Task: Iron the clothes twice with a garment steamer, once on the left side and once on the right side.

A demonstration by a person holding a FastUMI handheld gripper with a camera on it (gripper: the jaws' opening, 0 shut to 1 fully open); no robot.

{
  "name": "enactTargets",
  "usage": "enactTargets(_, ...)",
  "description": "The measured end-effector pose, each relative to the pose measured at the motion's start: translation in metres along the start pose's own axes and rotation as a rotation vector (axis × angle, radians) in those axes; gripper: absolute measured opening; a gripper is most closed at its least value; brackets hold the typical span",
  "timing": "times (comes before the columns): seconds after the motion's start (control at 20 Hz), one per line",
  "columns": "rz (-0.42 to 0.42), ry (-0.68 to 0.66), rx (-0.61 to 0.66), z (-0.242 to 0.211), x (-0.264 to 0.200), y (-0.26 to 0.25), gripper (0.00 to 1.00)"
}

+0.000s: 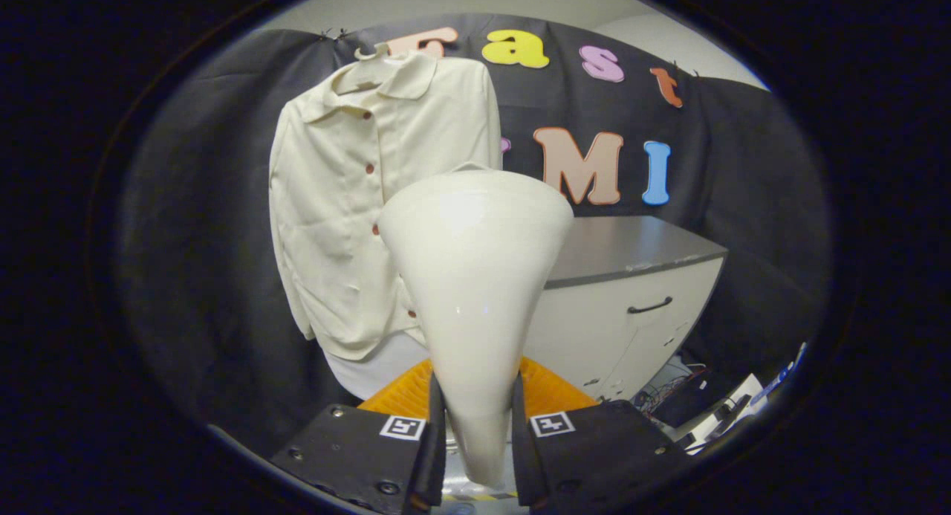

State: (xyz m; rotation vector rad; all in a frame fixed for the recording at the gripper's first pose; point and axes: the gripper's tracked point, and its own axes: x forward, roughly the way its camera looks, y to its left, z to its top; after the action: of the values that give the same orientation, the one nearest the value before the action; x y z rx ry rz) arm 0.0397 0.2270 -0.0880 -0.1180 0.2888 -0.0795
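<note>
Garment steamer (475,277) sits in my hand-held gripper (478,433), both fingers pinched onto its narrow handle end, wide cream head flaring up and away from me. Grip looks centred, steamer roughly upright, maybe a slight lean. Head is in the air, near side of the clothes, not touching fabric as far as I can tell.

Clothes: one cream shirt (334,203) with small dark-red buttons, hung on a hanger (365,52) against the black cloth wall, far and left of the steamer head. The head covers the shirt's lower right part from here, so I can't tell the gap between them. Shirt front hangs fairly flat, some soft creases low down.

Below the shirt, something white (371,370) and an orange thing (546,389) just past the fingers; can't tell what either is. To the right, a desk (631,244) with grey top, cabinet front and dark drawer handle (650,305). Cables and clutter on the floor (706,403), near right.

Progress, my read: steamer picked up, that part done. Neither pass looks started, the head isn't on the shirt. Left: bring head to the fabric, one stroke on the left side, one on the right.
</note>
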Motion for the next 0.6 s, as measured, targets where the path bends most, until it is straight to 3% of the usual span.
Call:
enactTargets(0.35,-0.042,-0.190,0.003,0.063,-0.062,-0.028,0.37)
enactTargets(0.6,-0.062,-0.219,0.000,0.066,-0.086,-0.046,0.37)
